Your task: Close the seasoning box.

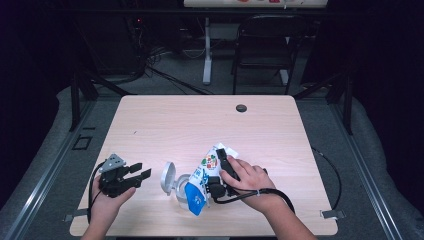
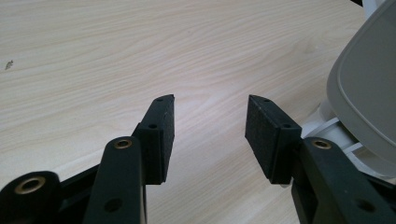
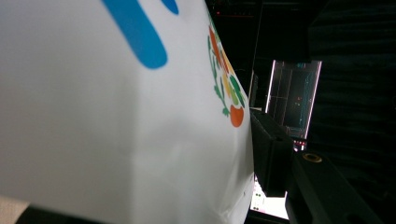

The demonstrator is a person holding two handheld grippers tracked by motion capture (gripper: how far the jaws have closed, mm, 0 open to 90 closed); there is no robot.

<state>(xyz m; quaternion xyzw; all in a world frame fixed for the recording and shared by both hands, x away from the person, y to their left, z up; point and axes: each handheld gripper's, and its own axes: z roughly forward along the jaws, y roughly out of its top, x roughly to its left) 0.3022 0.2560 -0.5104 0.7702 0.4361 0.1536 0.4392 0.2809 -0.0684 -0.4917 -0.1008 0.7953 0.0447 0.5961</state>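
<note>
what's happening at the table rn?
A person works with tongs in each hand. The right tongs are clamped on a white carton with blue and fruit print, tilted so its lower end points down at a small white container whose hinged lid stands open; it looks like pouring or emptying, though no contents can be seen. The left tongs rest open and empty on the wooden table, just left of the container, touching nothing.

On the table [image 1: 165,125], the bin [image 1: 175,186] sits near the 6 o'clock edge, the left gripper [image 1: 136,174] just at its 9 o'clock, while the pouch [image 1: 205,175] leans over its 3 o'clock rim, gripped by the right gripper [image 1: 222,175].
</note>
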